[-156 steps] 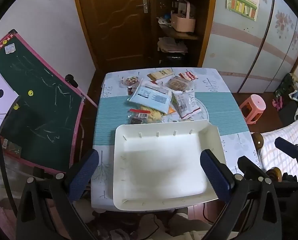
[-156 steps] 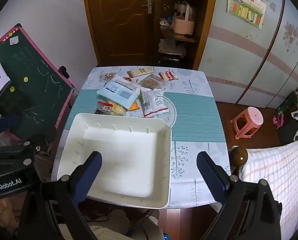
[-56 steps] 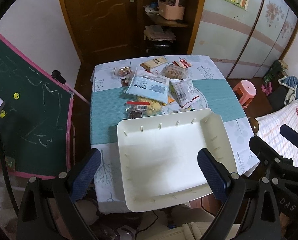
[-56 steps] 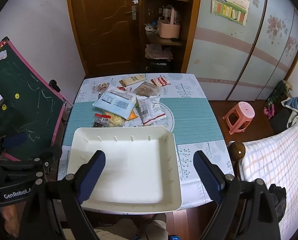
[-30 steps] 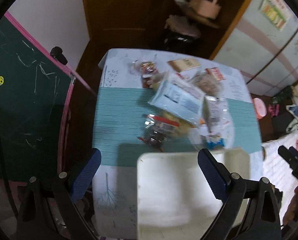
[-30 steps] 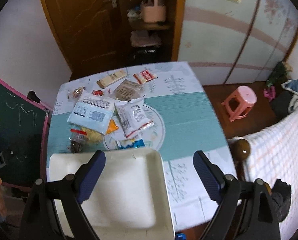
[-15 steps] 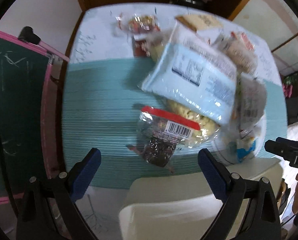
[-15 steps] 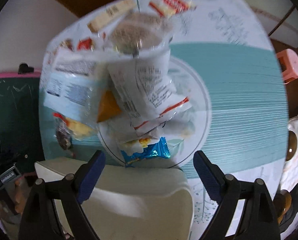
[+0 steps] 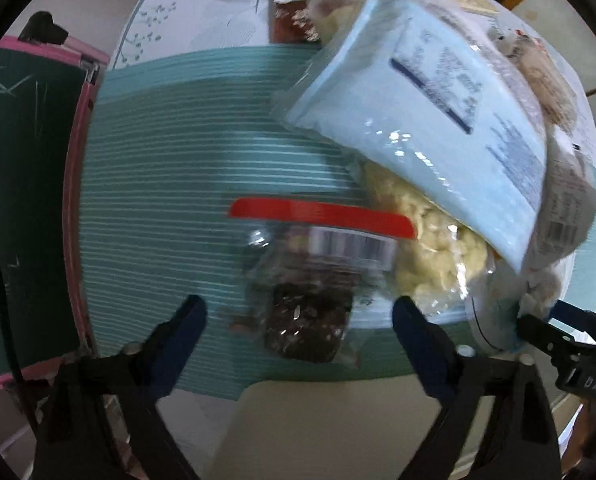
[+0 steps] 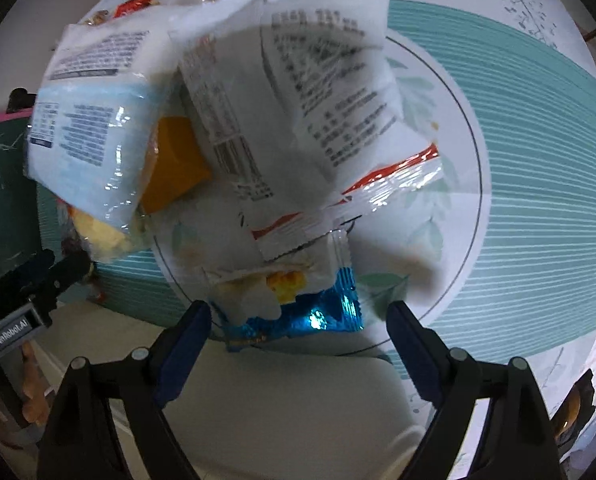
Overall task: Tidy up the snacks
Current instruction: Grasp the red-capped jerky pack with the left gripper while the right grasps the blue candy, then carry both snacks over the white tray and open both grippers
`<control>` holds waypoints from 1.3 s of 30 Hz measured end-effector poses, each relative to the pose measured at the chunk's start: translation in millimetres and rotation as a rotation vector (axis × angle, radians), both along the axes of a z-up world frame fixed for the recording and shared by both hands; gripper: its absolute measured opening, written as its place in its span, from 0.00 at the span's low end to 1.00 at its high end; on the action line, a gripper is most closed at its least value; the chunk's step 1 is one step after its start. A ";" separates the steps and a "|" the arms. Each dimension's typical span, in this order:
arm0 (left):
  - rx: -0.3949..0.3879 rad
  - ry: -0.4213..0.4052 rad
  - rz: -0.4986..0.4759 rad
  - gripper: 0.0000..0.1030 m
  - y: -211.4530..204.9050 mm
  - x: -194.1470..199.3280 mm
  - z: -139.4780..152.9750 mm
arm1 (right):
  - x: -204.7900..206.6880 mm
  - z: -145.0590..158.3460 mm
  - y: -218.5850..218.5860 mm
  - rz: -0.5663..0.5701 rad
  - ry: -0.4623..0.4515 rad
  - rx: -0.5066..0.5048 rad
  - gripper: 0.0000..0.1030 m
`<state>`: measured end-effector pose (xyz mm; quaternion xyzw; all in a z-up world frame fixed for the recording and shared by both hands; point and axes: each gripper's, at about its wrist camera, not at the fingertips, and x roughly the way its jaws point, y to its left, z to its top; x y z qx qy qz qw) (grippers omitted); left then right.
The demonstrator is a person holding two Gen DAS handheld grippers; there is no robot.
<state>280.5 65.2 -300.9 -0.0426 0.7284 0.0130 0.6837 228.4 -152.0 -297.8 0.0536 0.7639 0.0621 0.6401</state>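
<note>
Snacks (image 10: 282,152) heaped on table beside white tray (image 10: 282,408), none visibly inside.

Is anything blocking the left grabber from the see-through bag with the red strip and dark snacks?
Nothing visible does. The left gripper, its jaws just closing but not yet touching, has the clear bag lying between them. Only that bag's right side touches the yellow snack bag.

My fingers (image 9: 186,322) wear dark blue pads. The worktop (image 9: 158,160) cloth is teal with thin white stripes. The clear bag (image 9: 309,292) has a red strip; the big packet (image 9: 429,120) is pale blue, the small wrapper (image 10: 317,316) shiny blue, the tray (image 10: 278,408) cream.
</note>
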 end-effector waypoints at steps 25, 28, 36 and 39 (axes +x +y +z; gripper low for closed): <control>-0.061 -0.296 0.128 0.39 16.4 -54.6 129.3 | -17.5 103.6 -9.0 -0.185 -0.199 0.302 0.39; -0.091 -0.360 0.087 0.39 12.5 -74.9 164.9 | -25.6 129.7 -12.1 -0.186 -0.257 0.327 0.39; -0.130 -0.389 -0.106 0.39 -13.0 -147.6 200.3 | -75.0 168.8 1.7 -0.090 -0.352 0.266 0.39; -0.107 -0.390 -0.169 0.39 -23.3 -168.1 192.2 | -108.5 176.3 8.0 -0.056 -0.369 0.221 0.39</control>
